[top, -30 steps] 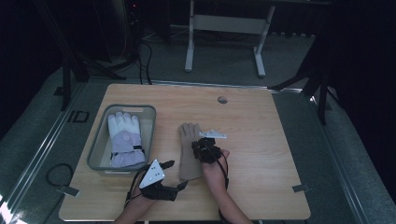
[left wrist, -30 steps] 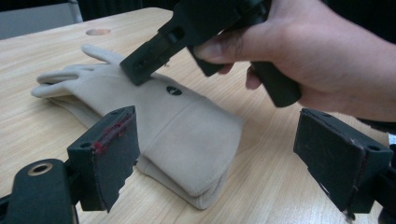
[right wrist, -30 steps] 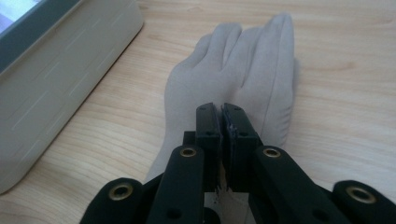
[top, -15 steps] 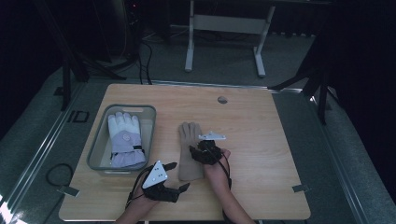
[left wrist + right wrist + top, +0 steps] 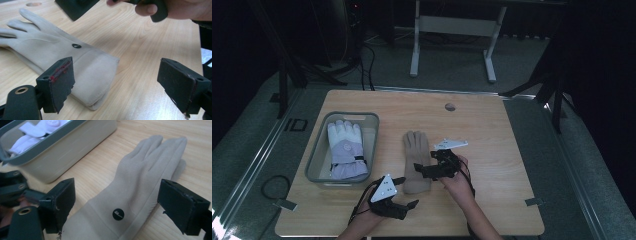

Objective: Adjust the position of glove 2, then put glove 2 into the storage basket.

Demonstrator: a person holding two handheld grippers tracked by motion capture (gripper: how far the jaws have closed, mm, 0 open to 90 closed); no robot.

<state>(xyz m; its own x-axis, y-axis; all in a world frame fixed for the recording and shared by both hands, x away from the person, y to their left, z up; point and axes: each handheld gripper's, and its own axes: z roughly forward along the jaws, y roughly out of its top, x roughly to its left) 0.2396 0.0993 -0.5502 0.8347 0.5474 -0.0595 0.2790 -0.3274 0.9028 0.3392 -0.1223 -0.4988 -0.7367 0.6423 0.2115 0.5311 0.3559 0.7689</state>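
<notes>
High view: a beige glove (image 5: 416,161) lies flat on the wooden table (image 5: 507,135), fingers pointing away from the person, just right of a grey bin (image 5: 314,162) that holds a white and lilac glove (image 5: 345,150). The right gripper (image 5: 424,171) hangs over the beige glove's cuff end; its jaws have just been opening and now stand spread, nothing pinched. The left gripper (image 5: 408,191) sits near the table's front edge, just beside the cuff, jaws apart and empty. Left gripper view: the two black jaws stand wide, the cuff of the beige glove (image 5: 75,62) behind the left jaw, bare table between them. Right gripper view: jaws spread wide above the beige glove (image 5: 135,185), a small round black badge (image 5: 118,214) on its back, the bin (image 5: 67,142) beyond.
</notes>
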